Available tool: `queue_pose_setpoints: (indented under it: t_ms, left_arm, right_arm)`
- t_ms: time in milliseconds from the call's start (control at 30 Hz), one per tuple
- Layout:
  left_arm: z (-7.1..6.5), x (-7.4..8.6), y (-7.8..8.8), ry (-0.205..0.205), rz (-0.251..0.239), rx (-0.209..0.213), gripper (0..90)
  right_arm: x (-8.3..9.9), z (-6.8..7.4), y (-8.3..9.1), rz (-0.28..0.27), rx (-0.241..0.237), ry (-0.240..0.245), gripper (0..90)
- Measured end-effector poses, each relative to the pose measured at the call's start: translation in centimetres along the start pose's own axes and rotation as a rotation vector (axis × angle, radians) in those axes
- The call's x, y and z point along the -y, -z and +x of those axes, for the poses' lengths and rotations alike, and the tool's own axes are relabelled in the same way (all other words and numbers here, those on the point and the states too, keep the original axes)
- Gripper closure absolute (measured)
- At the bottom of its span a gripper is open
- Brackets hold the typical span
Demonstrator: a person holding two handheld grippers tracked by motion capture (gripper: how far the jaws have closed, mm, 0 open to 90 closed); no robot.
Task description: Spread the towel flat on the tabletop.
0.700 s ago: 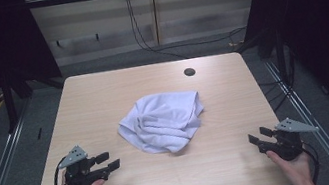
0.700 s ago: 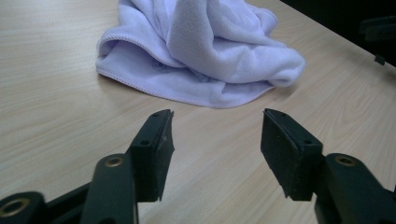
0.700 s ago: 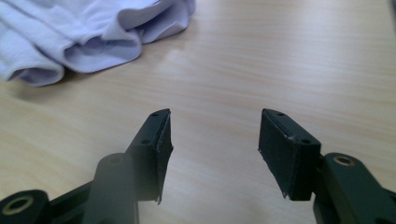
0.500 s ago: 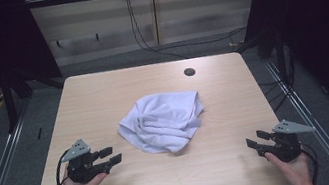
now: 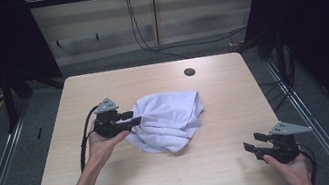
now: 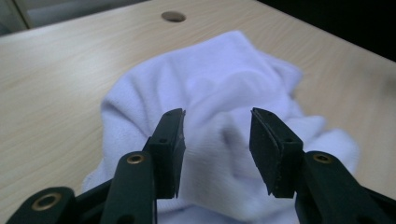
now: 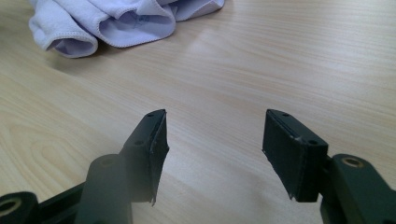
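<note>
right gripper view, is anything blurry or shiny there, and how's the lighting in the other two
Right gripper view: left jaw's base smeared, glare streak on the table. Left gripper view: soft and even, white cloth slightly washed out, jaws sharp. High view: table lit, surroundings dark.

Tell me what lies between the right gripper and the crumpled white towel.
Nothing but bare light wooden tabletop: the right gripper view shows it between the right gripper, jaws open, and the crumpled white towel.

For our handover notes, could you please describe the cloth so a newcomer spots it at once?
Start at the pale wooden table with a round hole near its far edge. Near its middle lies a crumpled white terry cloth, the only soft thing there, with the left tongs at its edge.
</note>
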State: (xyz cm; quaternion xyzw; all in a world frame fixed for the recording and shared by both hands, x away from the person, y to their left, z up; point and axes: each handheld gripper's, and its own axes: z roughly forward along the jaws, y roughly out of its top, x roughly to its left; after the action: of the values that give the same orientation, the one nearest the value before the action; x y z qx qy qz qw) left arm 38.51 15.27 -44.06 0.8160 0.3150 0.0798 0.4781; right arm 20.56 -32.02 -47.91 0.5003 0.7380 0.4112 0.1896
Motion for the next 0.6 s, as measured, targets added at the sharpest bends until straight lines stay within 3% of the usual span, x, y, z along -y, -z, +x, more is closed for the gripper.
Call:
queue_pose_setpoints:
  t_ms: [33,67,100,133,167,233,300,433,500,600]
  left_arm:
    - [0.5,0.6,-1.2,0.019,0.034,-0.009,56.7]
    - [0.5,0.6,-1.2,0.019,0.034,-0.009,58.4]
    - [0.7,1.5,-2.5,0.007,0.082,-0.046,72.0]
    - [0.9,2.5,-3.3,0.011,0.108,-0.025,75.8]
    - [0.9,3.3,-3.9,0.007,0.14,-0.032,75.8]
    - [1.1,3.4,-3.4,0.025,0.162,-0.022,79.8]
    - [0.6,4.1,-2.5,0.005,0.192,-0.038,79.8]
    - [0.3,5.3,-1.2,0.018,0.183,-0.016,79.8]
    - [-0.4,6.1,0.1,-0.021,0.193,-0.015,79.8]
    - [-0.8,6.9,1.3,-0.012,0.198,0.007,79.9]
  right_arm:
    - [0.0,0.1,0.0,0.002,-0.002,0.004,40.4]
    - [0.0,0.1,0.0,0.002,-0.002,0.004,40.4]
    - [0.1,0.3,0.0,0.017,-0.007,0.015,39.3]
    - [0.1,0.4,0.0,0.021,-0.01,0.015,39.1]
    - [0.1,0.4,0.0,0.021,-0.01,0.015,39.1]
    - [0.2,0.4,0.0,0.022,-0.013,0.005,39.0]
    - [0.1,0.4,0.0,0.023,-0.013,0.002,39.0]
    - [0.0,0.9,-0.3,0.042,-0.035,0.008,38.9]
    - [-0.1,1.3,-0.5,0.051,-0.047,0.023,39.0]
    - [-0.3,1.8,-0.7,0.052,-0.057,0.038,39.4]
